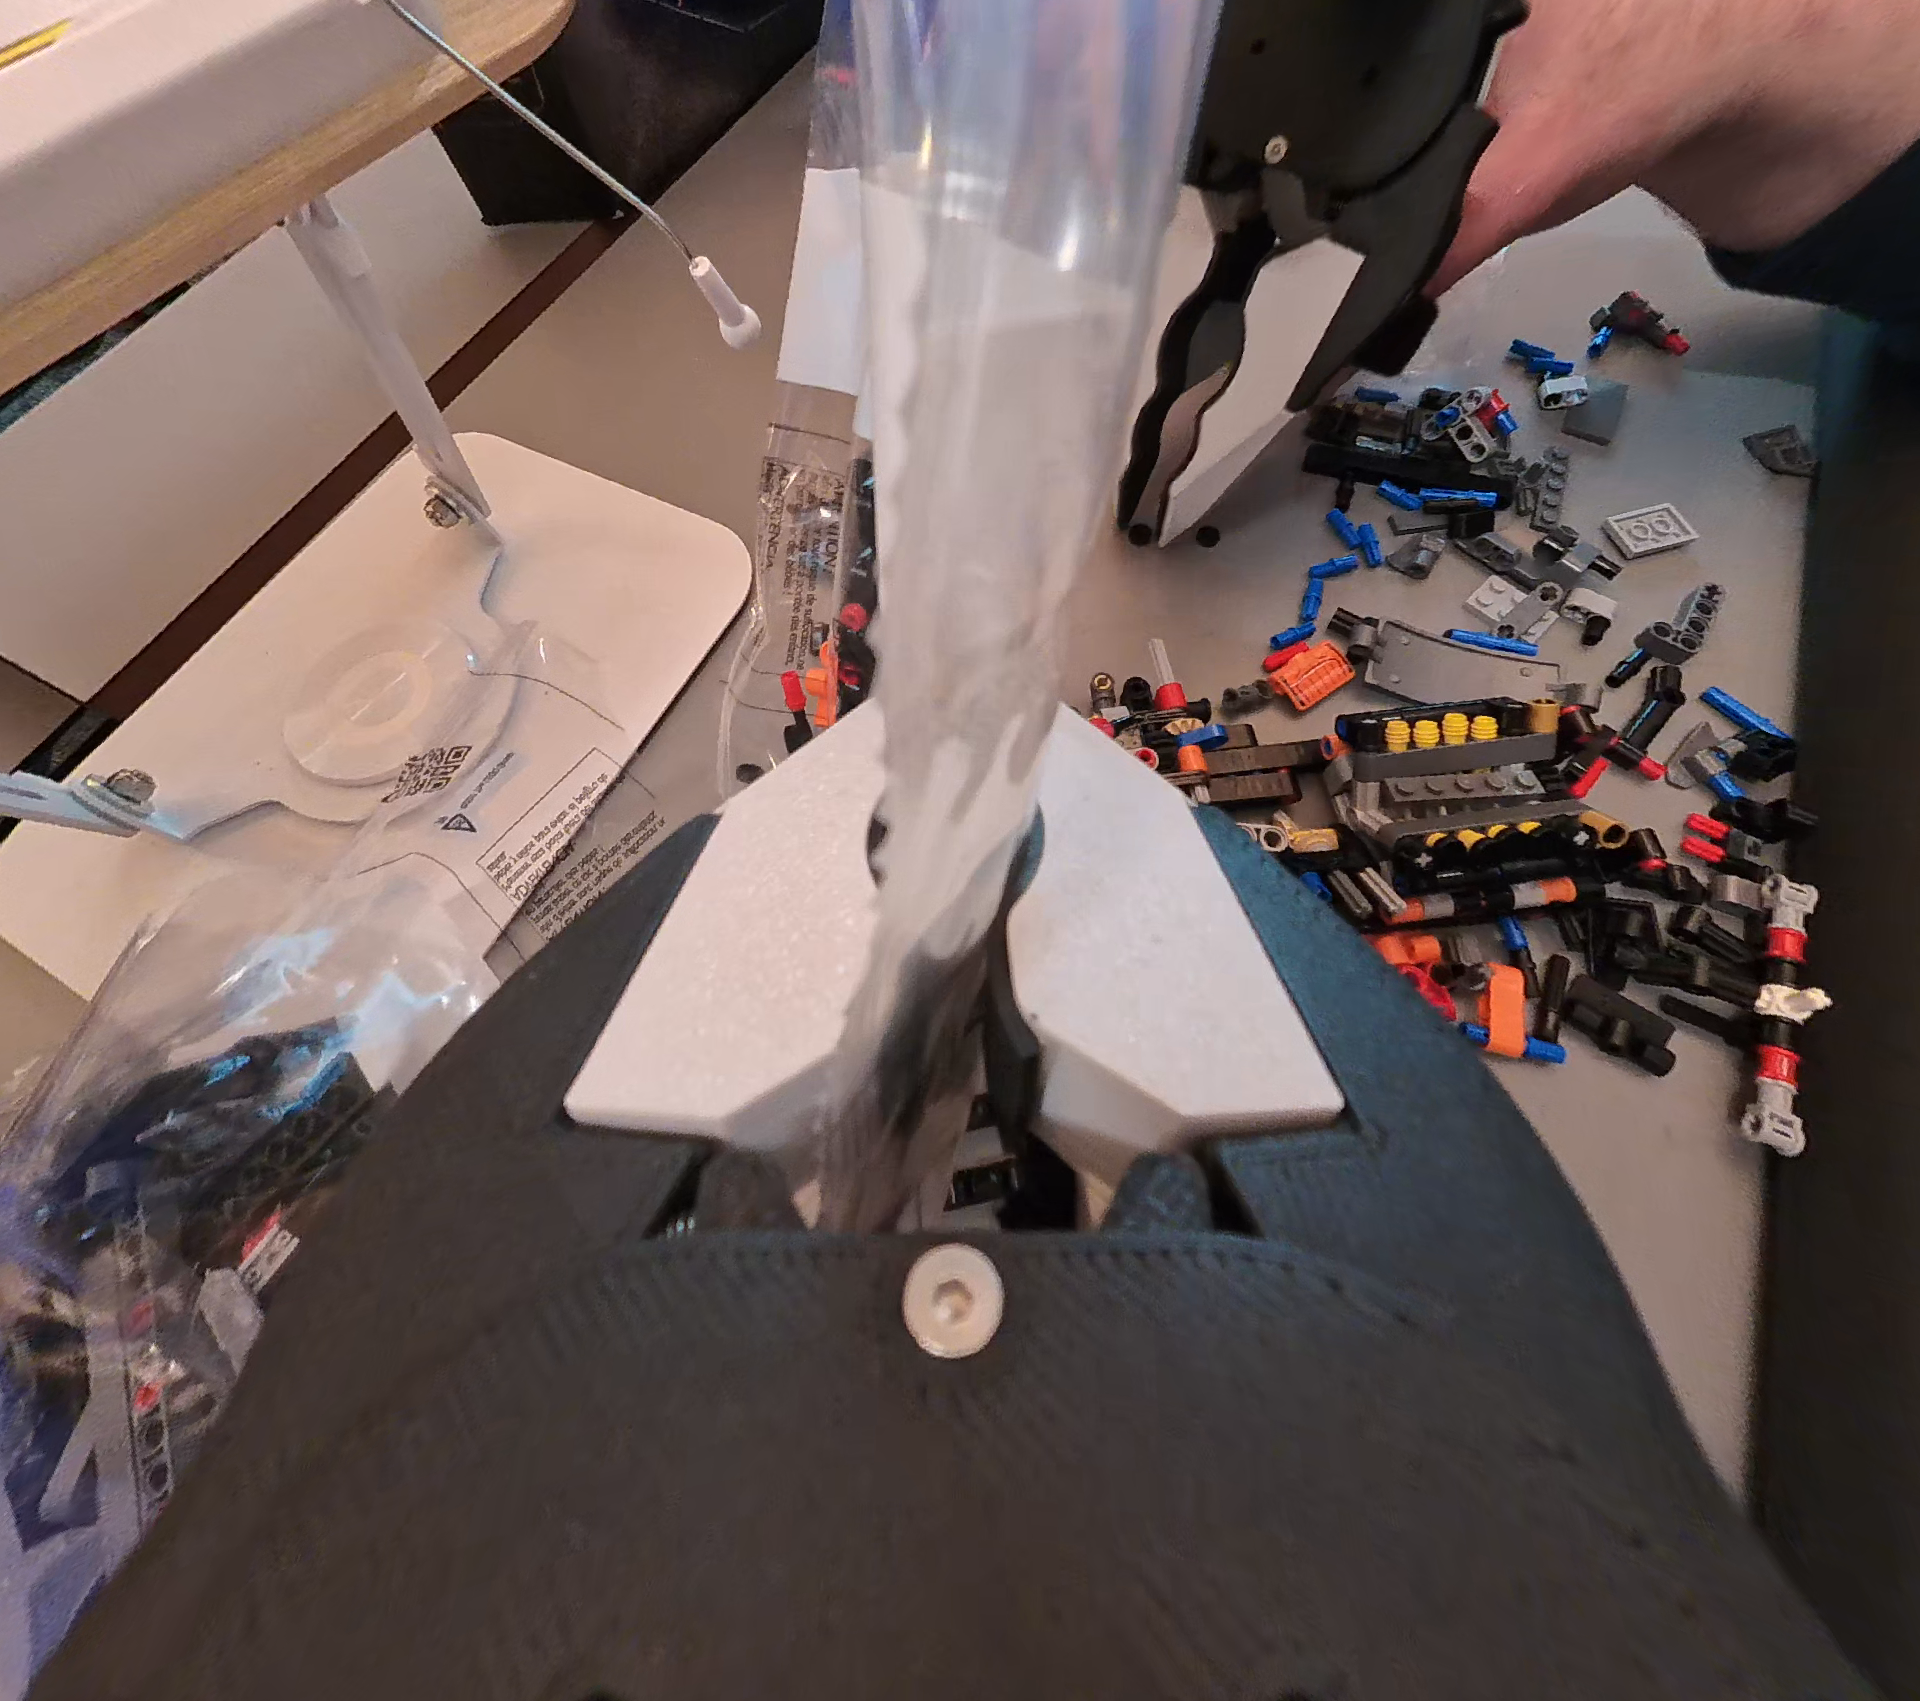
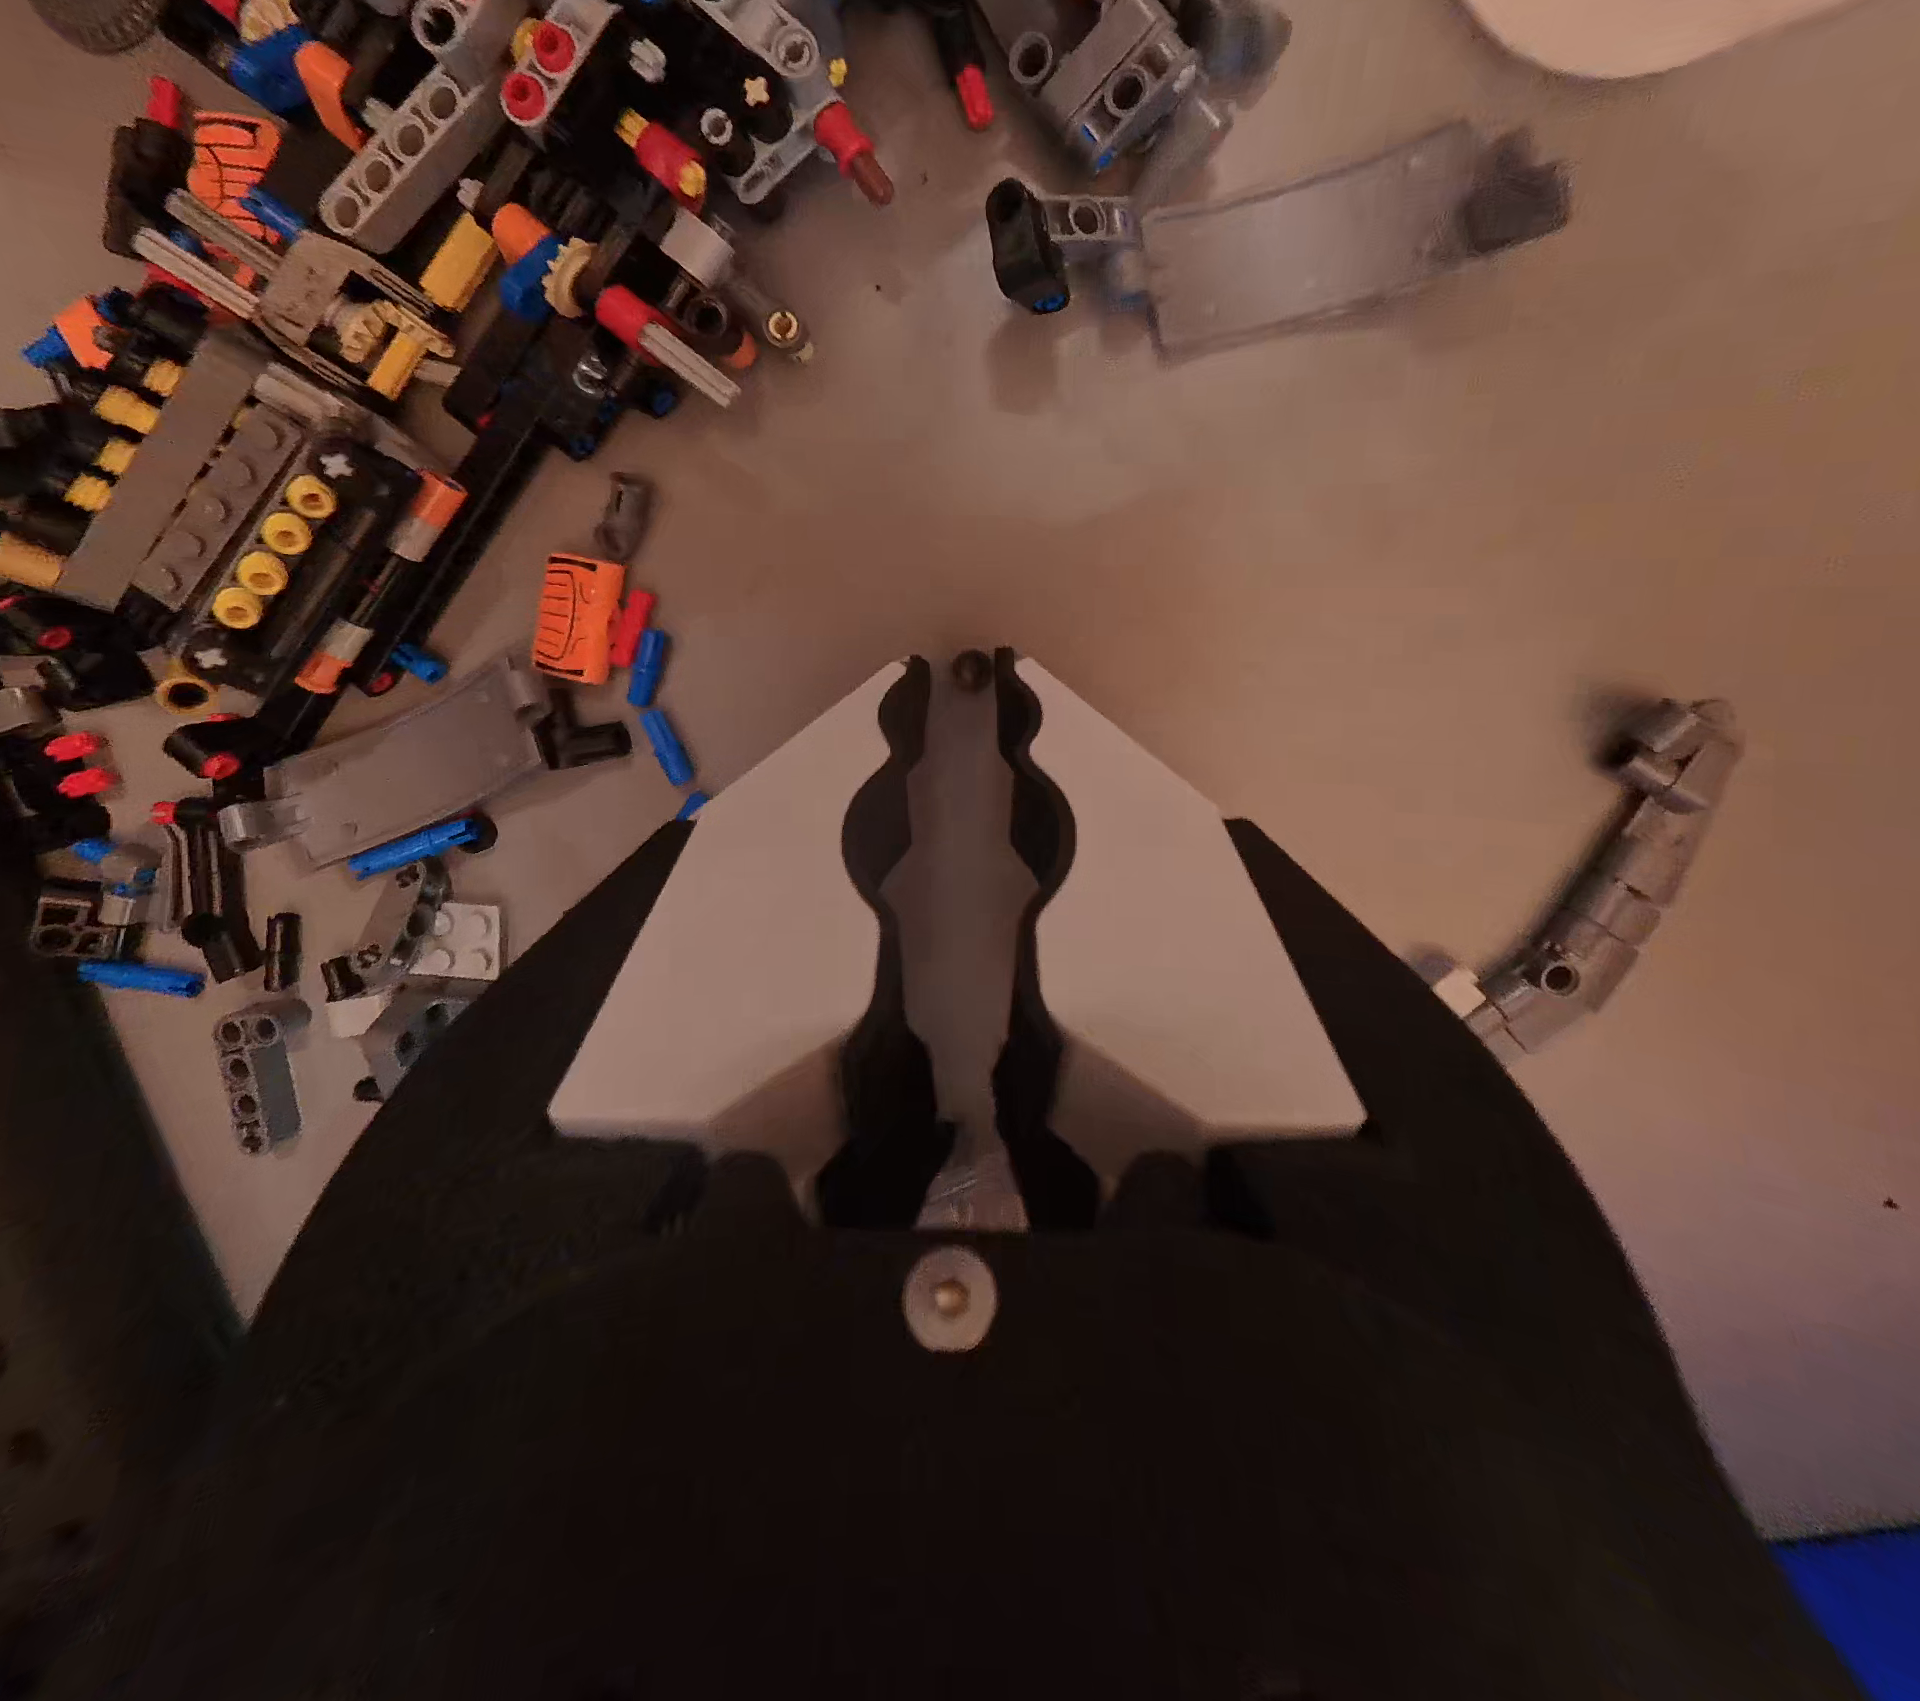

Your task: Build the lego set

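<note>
Between left tongs (image 1: 940, 830) clamped clear bag (image 1: 997, 301) blocking view, right tongs (image 2: 961, 664) slightly parted, empty, beside bricks (image 2: 343, 321)

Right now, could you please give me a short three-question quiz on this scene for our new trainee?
1. True or false: the left gripper is shut on a clear plastic bag.
2. What lies between the right gripper's fingertips? A) small dark piece B) blue pin C) nothing
3. What colour is the ribbed piece beside the blue pins?

Key: 1 true; 2 A; 3 orange.
</note>
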Motion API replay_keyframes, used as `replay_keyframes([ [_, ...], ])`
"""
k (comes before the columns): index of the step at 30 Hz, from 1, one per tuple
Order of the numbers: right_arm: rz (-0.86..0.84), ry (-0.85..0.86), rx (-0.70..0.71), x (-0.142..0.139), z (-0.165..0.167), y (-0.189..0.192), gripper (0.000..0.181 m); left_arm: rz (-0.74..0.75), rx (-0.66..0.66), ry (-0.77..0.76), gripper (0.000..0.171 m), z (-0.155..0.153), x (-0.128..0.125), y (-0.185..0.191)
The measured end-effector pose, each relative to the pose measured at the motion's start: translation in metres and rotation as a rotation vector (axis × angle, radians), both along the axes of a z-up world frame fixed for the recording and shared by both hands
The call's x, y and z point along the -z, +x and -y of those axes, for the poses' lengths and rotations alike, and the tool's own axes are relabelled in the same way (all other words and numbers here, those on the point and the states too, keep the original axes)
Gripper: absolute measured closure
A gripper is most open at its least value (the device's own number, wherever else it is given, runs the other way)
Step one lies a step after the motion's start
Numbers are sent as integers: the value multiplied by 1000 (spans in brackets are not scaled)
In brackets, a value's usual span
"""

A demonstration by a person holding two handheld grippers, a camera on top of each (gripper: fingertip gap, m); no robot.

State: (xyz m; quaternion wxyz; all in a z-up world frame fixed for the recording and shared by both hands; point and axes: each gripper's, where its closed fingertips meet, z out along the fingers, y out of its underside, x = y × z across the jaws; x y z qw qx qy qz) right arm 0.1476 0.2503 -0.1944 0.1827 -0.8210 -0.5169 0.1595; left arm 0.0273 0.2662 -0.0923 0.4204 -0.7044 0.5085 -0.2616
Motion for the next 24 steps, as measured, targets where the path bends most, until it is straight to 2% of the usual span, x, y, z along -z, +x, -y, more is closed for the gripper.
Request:
replay_keyframes([
  [8, 10, 3, 4, 3, -2, -1, 178, -3, -2, 0, 171, 0, 0, 1],
  [12, -15, 2, -9, -11, 5, 1, 178, -6, -1, 1, 171, 0, 0, 1],
  [15, -121, 56, -12, -53, 9, 1, 178, -6, -1, 1, 171, 0, 0, 1],
  [22, -389, 292, -27, -186, 11, -1, 178, -5, 0, -1, 171, -1, 1, 1],
  [24, -437, 315, -47, -211, 10, -9, 178, -5, 0, -1, 171, -1, 1, 1],
])
